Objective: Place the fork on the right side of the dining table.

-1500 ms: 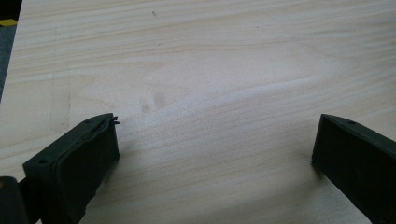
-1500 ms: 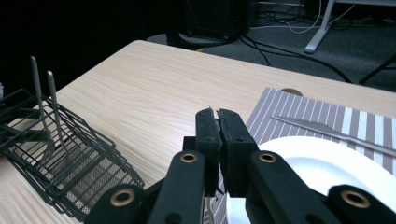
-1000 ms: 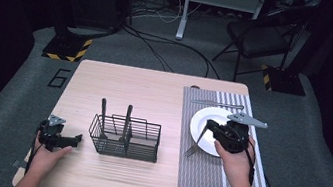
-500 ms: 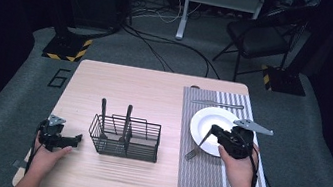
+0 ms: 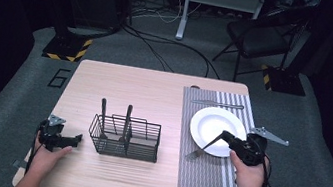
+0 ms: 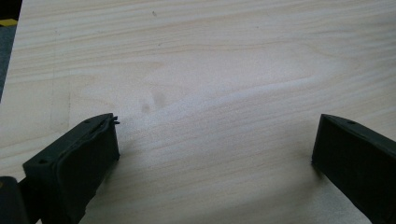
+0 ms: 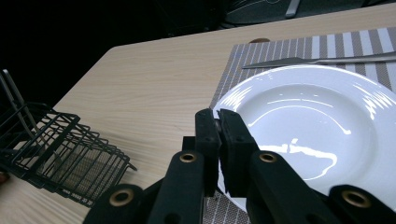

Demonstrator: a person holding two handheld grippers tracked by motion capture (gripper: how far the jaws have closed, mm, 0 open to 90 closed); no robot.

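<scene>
Right gripper (image 5: 223, 133) is clamped on a fork (image 5: 202, 148), jaws nearly together; the fork slants across the plate (image 5: 215, 121) rim, tines down on the mat (image 5: 201, 177). Left gripper (image 6: 212, 154) rests on the table (image 5: 154, 91), jaws wide apart, holding nothing, beside the basket (image 5: 124, 140).
</scene>
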